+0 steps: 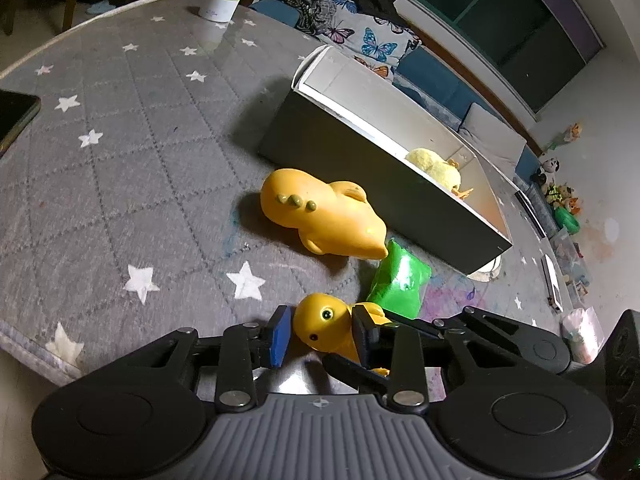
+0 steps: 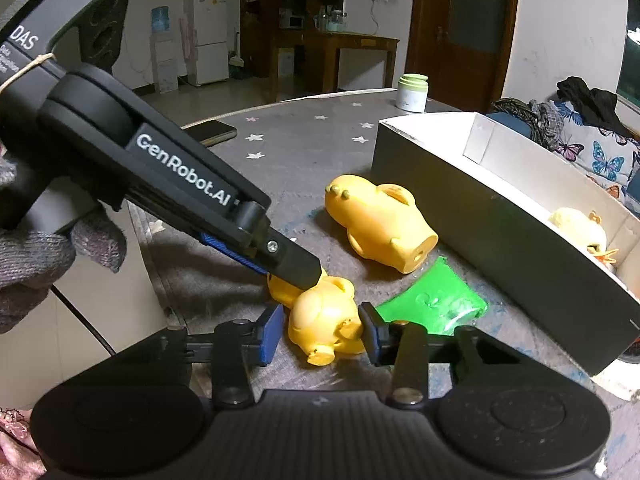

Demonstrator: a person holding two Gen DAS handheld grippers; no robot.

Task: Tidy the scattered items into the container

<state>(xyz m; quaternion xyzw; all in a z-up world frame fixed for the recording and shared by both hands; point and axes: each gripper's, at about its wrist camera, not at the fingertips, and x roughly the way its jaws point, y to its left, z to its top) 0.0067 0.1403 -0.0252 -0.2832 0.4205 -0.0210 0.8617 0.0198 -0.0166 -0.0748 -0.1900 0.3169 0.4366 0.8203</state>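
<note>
While both of our grippers crowded around the small yellow duck toy (image 1: 326, 326) at the near edge of the starred grey mat (image 1: 120, 184), the left gripper (image 1: 320, 334) had its fingers closed against the toy's sides. Our right gripper (image 2: 320, 330) straddled the same toy with its pads at either flank, though we could not tell whether they actually pinched it. A larger yellow toy (image 2: 380, 226) lay on its side just beyond, with a green packet (image 2: 434, 300) beside it. The open box (image 2: 500, 208) stood near them, a fuzzy yellow plush (image 1: 436, 166) inside.
</note>
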